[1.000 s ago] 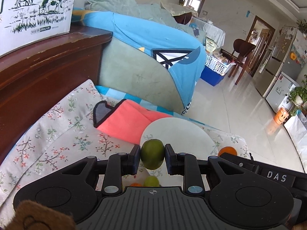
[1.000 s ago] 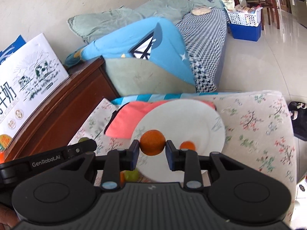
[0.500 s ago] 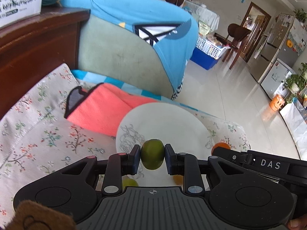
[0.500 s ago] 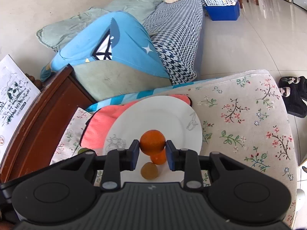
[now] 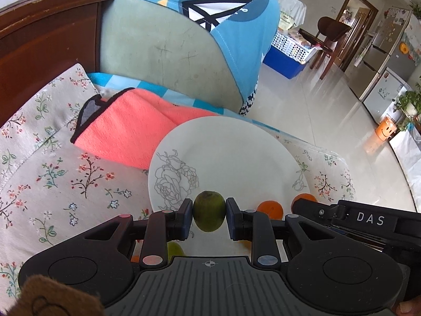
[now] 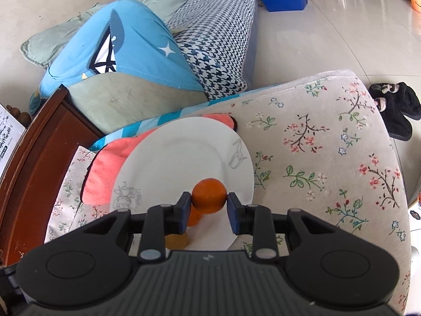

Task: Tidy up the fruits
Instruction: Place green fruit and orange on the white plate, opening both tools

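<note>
My left gripper (image 5: 209,217) is shut on a small green fruit (image 5: 209,206) and hangs over the near rim of a white plate (image 5: 223,152) with a grey flower drawing. An orange (image 5: 270,210) lies on the plate just to the right. A yellow-green fruit (image 5: 175,248) shows below the left finger. My right gripper (image 6: 209,205) is shut on an orange (image 6: 209,193) above the same plate (image 6: 184,152). Under it lie a second orange (image 6: 194,219) and a yellowish fruit (image 6: 176,241).
The plate rests on a flowered cushion (image 6: 315,144), partly over a folded pink towel (image 5: 126,134). A dark wooden cabinet (image 5: 47,47) stands at the left, a sofa with a blue cloth (image 5: 223,26) behind. Black slippers (image 6: 394,110) lie on the tiled floor.
Both grippers have come down and forward over the plate, each still holding its fruit. The plate now fills more of both views, and the fruits on it sit closer under the fingers.
</note>
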### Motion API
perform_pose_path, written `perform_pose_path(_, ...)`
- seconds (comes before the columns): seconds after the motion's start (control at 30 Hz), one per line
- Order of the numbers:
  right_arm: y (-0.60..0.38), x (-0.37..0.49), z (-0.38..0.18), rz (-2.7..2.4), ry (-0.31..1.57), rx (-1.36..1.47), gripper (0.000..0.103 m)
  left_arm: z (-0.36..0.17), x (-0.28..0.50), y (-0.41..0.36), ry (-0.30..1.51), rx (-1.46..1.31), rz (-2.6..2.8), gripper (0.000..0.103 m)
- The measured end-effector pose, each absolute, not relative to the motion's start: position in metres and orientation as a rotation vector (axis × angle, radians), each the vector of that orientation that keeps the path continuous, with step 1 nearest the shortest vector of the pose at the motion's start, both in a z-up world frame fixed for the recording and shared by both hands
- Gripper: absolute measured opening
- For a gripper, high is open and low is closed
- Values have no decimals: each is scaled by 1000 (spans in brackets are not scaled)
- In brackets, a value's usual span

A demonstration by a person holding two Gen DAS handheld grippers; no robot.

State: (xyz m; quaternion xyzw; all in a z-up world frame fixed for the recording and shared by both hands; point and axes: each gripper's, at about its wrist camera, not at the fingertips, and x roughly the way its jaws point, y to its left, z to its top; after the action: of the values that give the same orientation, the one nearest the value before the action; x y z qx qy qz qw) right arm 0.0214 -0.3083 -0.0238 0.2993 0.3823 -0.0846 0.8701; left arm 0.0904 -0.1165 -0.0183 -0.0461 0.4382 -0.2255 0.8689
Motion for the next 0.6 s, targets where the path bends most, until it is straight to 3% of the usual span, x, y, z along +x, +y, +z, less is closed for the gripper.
perform_pose_path(0.17,-308,23,-23,-180,798,637,33,-15,90,-117,899,-110,-467,28)
perform_pose_path(0.4,-308,20,-13,-166,766,642,41,3,89,-109,875,-125,-426,61)
perform_pose_path(0.6,-302,14,0,-156,739,609,49,18,82,-96,854,-131,-396,68)
